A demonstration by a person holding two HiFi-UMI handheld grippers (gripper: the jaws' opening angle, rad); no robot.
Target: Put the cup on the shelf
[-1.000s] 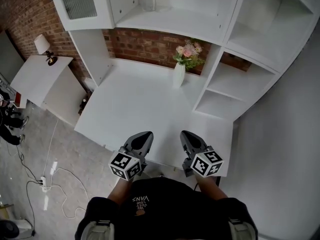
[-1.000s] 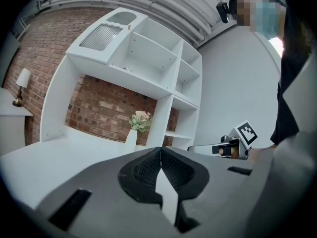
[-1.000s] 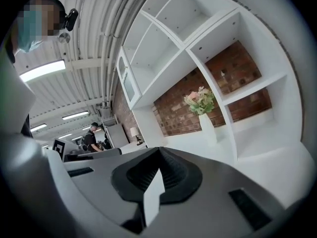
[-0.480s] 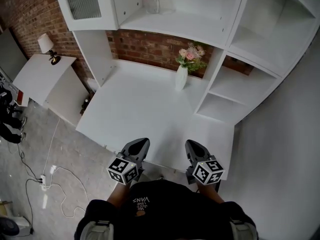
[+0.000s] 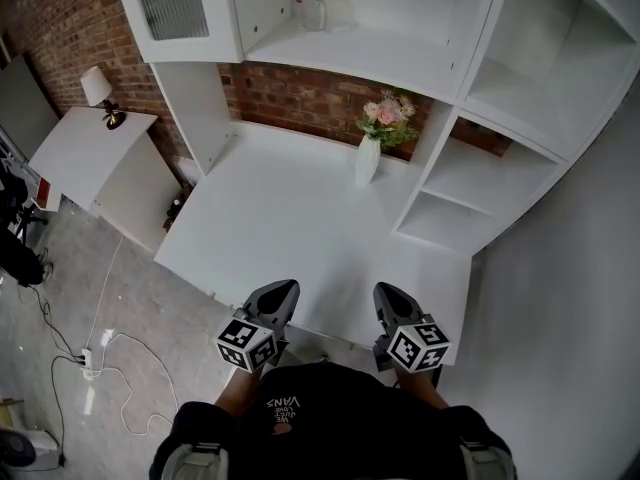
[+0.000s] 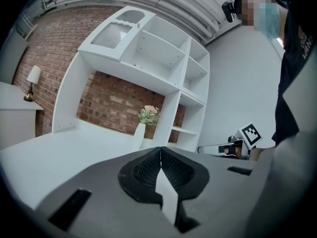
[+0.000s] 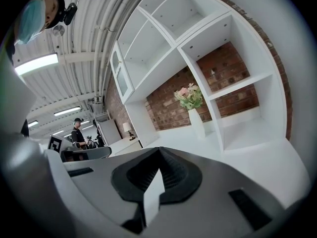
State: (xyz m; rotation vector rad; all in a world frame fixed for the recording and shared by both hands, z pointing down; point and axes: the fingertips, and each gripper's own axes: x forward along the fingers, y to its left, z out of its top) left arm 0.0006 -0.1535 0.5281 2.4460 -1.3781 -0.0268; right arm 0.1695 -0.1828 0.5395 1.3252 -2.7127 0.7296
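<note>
A clear glass cup (image 5: 318,12) stands on the upper shelf (image 5: 370,50) of the white wall unit, far from both grippers. My left gripper (image 5: 283,288) and right gripper (image 5: 386,292) hover side by side over the near edge of the white desk (image 5: 300,228). In the left gripper view the left gripper (image 6: 161,150) has its jaws pressed together with nothing between them. The right gripper (image 7: 159,150) looks the same in its own view. The cup does not show clearly in either gripper view.
A white vase of pink flowers (image 5: 371,153) stands at the back of the desk by the brick wall. Open cubbies (image 5: 455,193) rise on the right. A side table with a lamp (image 5: 99,90) is at the left, and cables (image 5: 95,358) lie on the floor.
Both grippers have drawn back toward my body, to the desk's near edge. The cup has stayed on the upper shelf.
</note>
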